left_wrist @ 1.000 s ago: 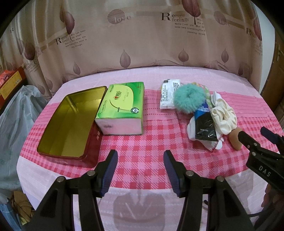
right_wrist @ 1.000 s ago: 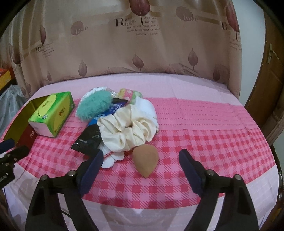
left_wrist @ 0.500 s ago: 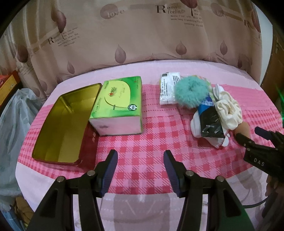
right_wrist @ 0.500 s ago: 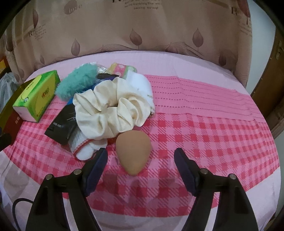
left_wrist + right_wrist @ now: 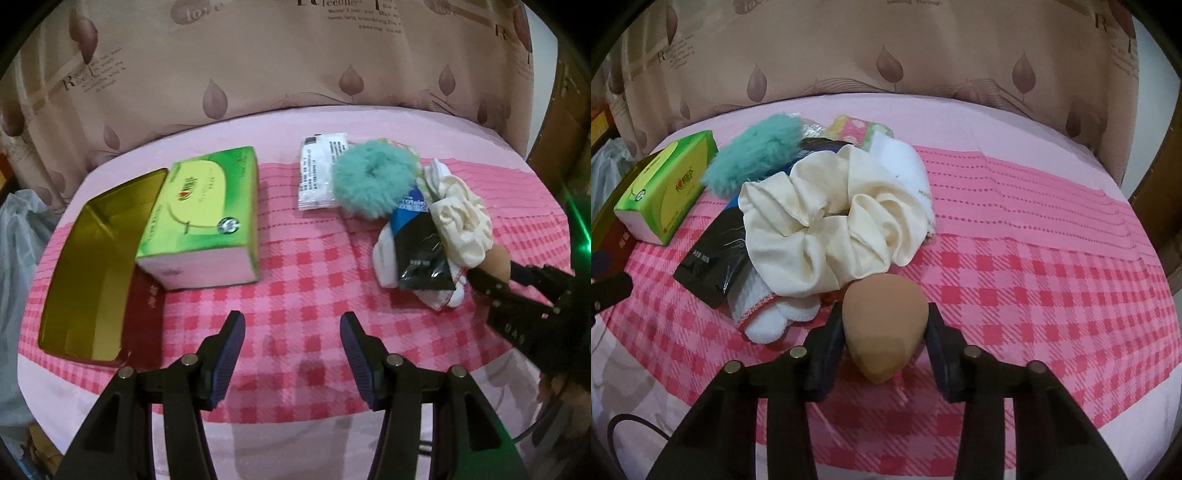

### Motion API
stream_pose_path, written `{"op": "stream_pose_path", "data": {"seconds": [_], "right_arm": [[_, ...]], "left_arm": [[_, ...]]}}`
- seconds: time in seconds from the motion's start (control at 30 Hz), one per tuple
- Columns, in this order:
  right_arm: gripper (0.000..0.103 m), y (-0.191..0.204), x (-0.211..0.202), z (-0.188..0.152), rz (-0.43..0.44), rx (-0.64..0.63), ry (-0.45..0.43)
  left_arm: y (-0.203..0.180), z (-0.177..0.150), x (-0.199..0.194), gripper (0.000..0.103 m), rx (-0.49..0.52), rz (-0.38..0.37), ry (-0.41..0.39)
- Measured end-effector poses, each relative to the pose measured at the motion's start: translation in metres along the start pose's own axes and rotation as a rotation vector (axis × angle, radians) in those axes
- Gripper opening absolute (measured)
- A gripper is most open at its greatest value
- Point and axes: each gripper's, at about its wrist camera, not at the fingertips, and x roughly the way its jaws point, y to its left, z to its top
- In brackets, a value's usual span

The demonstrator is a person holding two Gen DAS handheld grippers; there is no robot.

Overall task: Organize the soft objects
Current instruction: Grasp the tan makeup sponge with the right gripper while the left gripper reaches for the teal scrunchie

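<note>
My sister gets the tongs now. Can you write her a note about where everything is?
Right tongs: closed onto the tan makeup sponge, which sits on the checked cloth.
Left tongs: open, holding nothing, above the cloth.
Pile beside the sponge: cream scrunchie, teal fluffy scrunchie, black packet, white sock.
At the left: green tissue box and the open tin, nothing visible inside.
Done: sponge gripped. Left: nothing sorted yet; the tin is probably the destination.

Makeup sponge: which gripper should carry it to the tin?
Right. The right gripper already brackets the makeup sponge, pads against its sides. The left gripper hangs open over bare cloth beside the gold tin.
</note>
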Motion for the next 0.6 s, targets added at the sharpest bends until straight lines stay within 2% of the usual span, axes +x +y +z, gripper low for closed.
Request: {"op": "stream_pose_path", "data": {"seconds": [0.13, 0.3, 0.6], "right_arm": [[0.037, -0.007, -0.003, 0.001, 0.014, 0.036, 0.000], [0.037, -0.017, -0.008, -0.002, 0.014, 0.085, 0.011], [0.037, -0.028, -0.005, -0.002, 0.014, 0.128, 0.034]], "left_arm": [[-0.003, 0.012, 0.004, 0.055, 0.000, -0.019, 0.008], [-0.009, 0.032, 0.004, 0.056, 0.022, -0.049, -0.021], [-0.029, 0.074, 0.004, 0.060, 0.071, -0.144, -0.046]]}}
